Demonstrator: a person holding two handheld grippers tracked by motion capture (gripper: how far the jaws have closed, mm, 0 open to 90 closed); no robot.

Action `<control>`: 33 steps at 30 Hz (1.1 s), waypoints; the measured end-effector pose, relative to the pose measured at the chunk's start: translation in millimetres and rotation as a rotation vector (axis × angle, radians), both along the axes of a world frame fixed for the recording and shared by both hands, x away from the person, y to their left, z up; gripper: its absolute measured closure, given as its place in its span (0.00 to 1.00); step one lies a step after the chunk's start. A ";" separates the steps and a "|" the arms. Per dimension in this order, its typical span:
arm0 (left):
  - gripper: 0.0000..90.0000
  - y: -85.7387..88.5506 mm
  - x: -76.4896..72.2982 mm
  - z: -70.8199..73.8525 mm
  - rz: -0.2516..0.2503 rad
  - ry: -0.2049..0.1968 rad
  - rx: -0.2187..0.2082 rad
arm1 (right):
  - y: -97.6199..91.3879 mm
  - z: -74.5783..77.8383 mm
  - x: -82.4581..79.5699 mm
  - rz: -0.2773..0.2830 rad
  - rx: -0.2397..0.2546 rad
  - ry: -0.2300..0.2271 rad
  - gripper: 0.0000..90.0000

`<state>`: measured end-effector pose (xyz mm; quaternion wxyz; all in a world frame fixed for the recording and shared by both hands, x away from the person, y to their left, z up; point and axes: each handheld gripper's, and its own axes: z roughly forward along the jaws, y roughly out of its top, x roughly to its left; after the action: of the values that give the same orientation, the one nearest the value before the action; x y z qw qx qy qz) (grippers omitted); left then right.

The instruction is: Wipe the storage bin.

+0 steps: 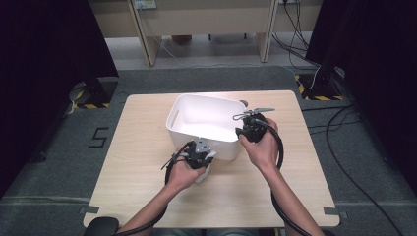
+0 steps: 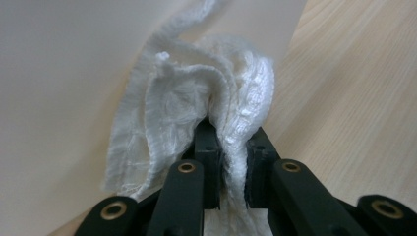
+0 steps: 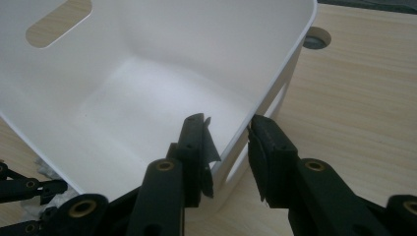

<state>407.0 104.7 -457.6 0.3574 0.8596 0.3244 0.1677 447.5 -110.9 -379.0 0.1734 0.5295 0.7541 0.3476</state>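
Slippage of the white basket [image 1: 209, 129] is the main worry: the right gripper [image 3: 227, 140] straddles the basket's near right wall with one jaw inside and one outside, yet the jaws look parted around the rim rather than pinching it, so the basket could slide across the table [image 1: 147, 167]. The left gripper [image 2: 228, 147] is clamped on a crumpled white cloth [image 2: 196, 118], pressed against the basket's outer near wall. If that wiping push grows, the light basket may tip or skid away.

Grey carpet floor [image 1: 44, 162], dark curtains [image 1: 44, 44], pale wooden desks [image 1: 206, 19] behind.
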 end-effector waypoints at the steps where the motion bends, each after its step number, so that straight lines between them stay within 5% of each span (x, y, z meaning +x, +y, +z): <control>1: 0.89 -0.1 -0.2 1.4 -0.004 -0.005 0.000 | 0.2 0.0 -0.1 -0.001 0.000 0.000 0.76; 33: 0.89 4.3 -7.4 32.9 -0.005 -0.076 -0.044 | 0.2 -0.1 0.3 -0.001 0.004 0.002 0.76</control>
<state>399.5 109.0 -424.6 0.3886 0.8455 0.3119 0.1921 447.7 -110.7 -379.1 0.1717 0.5306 0.7533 0.3485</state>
